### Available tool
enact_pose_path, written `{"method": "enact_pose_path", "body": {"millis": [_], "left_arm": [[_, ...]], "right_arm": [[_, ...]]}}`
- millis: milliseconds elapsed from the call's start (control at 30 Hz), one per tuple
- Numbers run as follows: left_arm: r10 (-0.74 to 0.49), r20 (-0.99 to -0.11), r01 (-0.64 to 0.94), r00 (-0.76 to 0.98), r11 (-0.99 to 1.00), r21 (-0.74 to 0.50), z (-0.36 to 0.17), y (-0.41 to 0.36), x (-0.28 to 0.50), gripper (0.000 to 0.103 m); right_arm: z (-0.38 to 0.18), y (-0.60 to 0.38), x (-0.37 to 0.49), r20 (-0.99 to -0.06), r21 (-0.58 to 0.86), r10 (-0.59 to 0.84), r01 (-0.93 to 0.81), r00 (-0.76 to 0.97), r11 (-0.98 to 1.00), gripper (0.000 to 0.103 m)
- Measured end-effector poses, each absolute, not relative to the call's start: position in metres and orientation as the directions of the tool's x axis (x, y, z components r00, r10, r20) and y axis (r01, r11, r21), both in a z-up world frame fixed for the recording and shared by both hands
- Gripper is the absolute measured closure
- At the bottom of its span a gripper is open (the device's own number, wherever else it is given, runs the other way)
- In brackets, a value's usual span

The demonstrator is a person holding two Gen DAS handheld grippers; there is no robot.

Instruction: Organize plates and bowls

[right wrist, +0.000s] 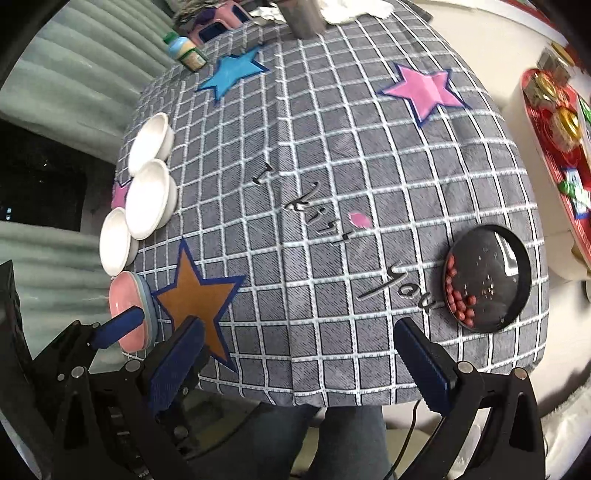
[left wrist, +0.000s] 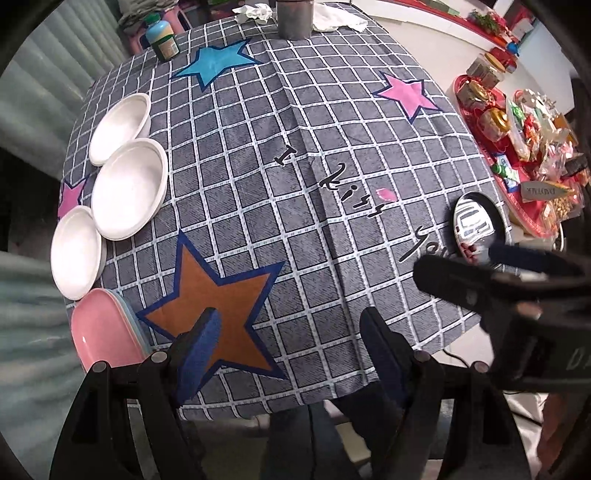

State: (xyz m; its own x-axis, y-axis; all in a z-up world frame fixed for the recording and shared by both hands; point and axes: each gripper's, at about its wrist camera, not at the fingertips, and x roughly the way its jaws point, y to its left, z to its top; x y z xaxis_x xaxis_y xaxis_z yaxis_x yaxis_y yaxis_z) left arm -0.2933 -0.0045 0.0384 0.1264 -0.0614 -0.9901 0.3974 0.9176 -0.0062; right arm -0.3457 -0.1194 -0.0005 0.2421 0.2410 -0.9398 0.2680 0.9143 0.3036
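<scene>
Three white bowls stand in a row along the table's left edge: far, middle, near. A pink plate tops a small stack at the near left corner. A black plate with red beans sits near the right edge. My left gripper is open over the brown star. My right gripper is open at the front edge, empty; it also shows in the left wrist view.
A grey checked tablecloth with stars covers the table. A green-capped bottle, a metal cup and white cloths stand at the far edge. A red tray of jars and snacks lies to the right.
</scene>
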Motion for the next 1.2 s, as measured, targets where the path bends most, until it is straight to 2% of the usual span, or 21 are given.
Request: {"method": "enact_pose_path", "body": {"millis": [333, 667, 767, 933, 1200], "left_arm": [[-0.074, -0.977, 0.344, 0.198, 0.939, -0.002, 0.053, 0.013, -0.239, 0.023], [-0.109, -0.965, 0.336, 0.238, 0.942, -0.024, 0.054, 0.082, -0.173, 0.023], [-0.051, -0.969, 0.322, 0.241, 0.946, 0.030, 0.042, 0.108, -0.152, 0.023], [-0.010, -0.977, 0.256, 0.215, 0.965, 0.047, 0.025, 0.159, -0.124, 0.023], [0.028, -0.985, 0.241, 0.172, 0.968, 0.070, -0.005, 0.187, -0.087, 0.023]], "right_arm": [[0.011, -0.143, -0.334, -0.949, 0.264, 0.176, 0.359, 0.260, 0.895, 0.000], [0.001, -0.092, -0.293, -0.963, 0.233, 0.155, 0.389, 0.221, 0.891, 0.000], [-0.006, -0.073, -0.272, -0.968, 0.208, 0.135, 0.371, 0.212, 0.905, 0.000], [-0.024, -0.038, -0.239, -0.968, 0.223, 0.168, 0.341, 0.184, 0.913, 0.000], [-0.050, 0.005, -0.190, -0.979, 0.195, 0.169, 0.281, 0.116, 0.940, 0.000]]}}
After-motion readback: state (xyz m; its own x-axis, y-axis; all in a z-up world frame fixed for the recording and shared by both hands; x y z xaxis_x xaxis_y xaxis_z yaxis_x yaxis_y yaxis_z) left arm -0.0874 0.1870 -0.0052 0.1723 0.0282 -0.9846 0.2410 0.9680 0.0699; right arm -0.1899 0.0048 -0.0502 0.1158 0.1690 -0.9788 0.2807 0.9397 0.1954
